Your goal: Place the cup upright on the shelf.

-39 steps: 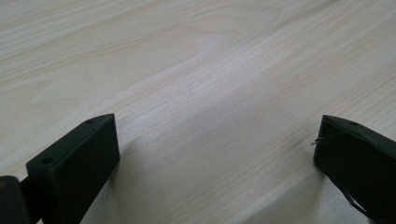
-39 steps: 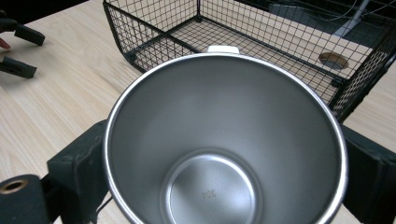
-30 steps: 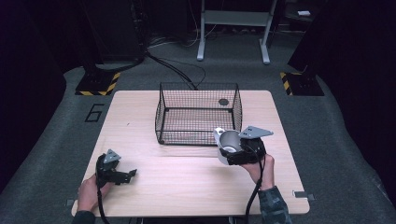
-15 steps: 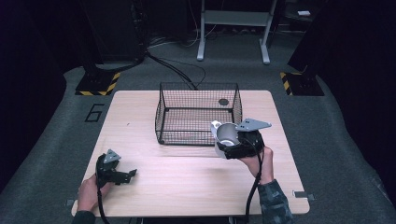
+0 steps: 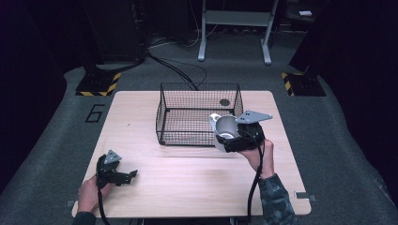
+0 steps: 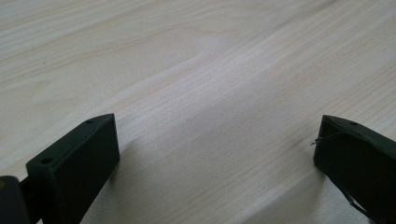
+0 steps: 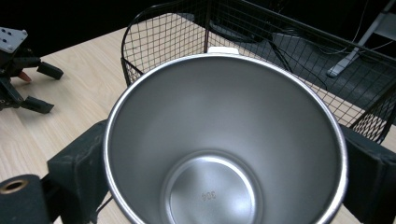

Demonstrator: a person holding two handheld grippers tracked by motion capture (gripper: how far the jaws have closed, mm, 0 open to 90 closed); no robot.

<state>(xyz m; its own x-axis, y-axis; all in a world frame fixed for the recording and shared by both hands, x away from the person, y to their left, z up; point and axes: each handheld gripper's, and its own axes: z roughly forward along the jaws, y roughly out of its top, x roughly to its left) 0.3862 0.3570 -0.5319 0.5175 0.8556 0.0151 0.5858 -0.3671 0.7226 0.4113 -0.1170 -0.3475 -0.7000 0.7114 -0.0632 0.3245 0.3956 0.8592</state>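
Note:
A steel mug (image 5: 225, 129) with a white outside is held in the air by my right gripper (image 5: 234, 139), shut on it at the front right corner of the black wire basket (image 5: 187, 115). In the right gripper view the mug (image 7: 224, 154) is empty and its mouth faces the camera, with the basket (image 7: 289, 60) just behind it. My left gripper (image 5: 129, 176) rests on the table near the front left, jaws open. The left gripper view shows its fingers (image 6: 74, 158) wide apart over bare wood.
The light wooden table (image 5: 187, 187) has free room in front of the basket. A small dark round object (image 5: 225, 102) lies in the basket's back right corner. The other gripper (image 7: 21, 70) lies far left in the right gripper view. Dark floor and cables surround the table.
My right gripper has lifted the mug and carried it up toward the basket's front right corner. The left gripper has not moved.

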